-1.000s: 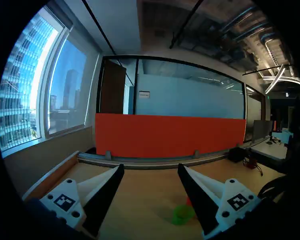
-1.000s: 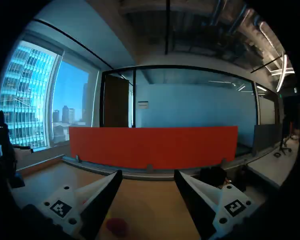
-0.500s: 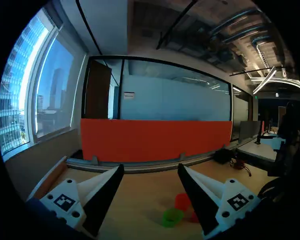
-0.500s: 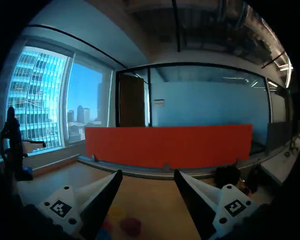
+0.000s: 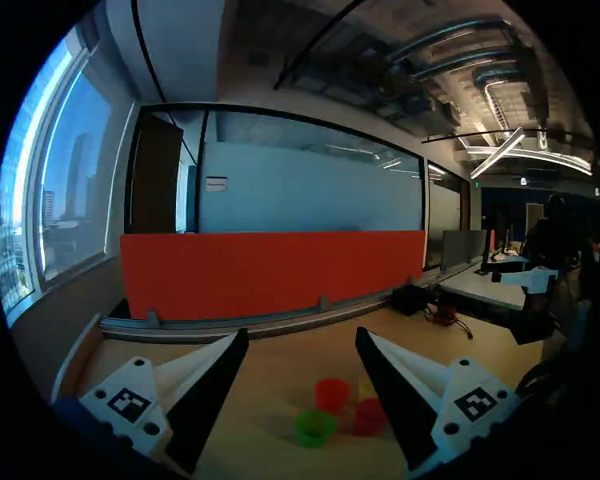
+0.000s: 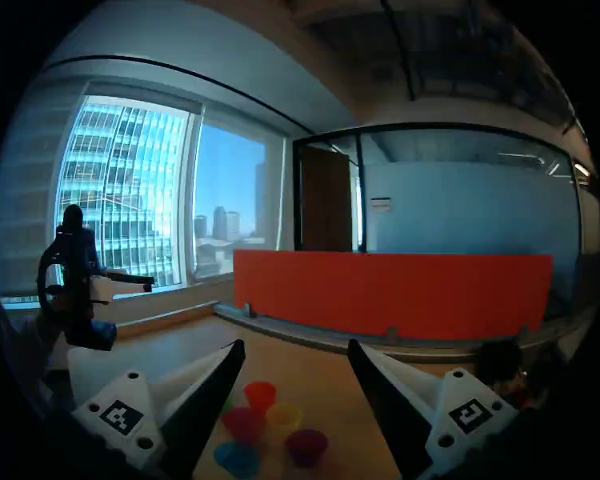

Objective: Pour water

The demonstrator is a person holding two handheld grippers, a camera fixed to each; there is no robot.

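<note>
left gripper (image 5: 300, 332) & right gripper (image 6: 294, 344): both w/ jaws spread wide, nothing held. orange cup (image 5: 332, 394), green cup (image 5: 314, 426), red cup (image 5: 370, 416) sit on the wooden desk (image 5: 276, 376), low btwn the left fingers, untouched. right gripper view: yellow cup (image 6: 284, 416), blue cup (image 6: 238, 456), maroon cup (image 6: 306, 446) clustered just ahead.

Matt wooden table (image 6: 332, 384), glossy plastic cups (image 6: 260, 394), smooth matt orange divider (image 6: 396, 292)
</note>
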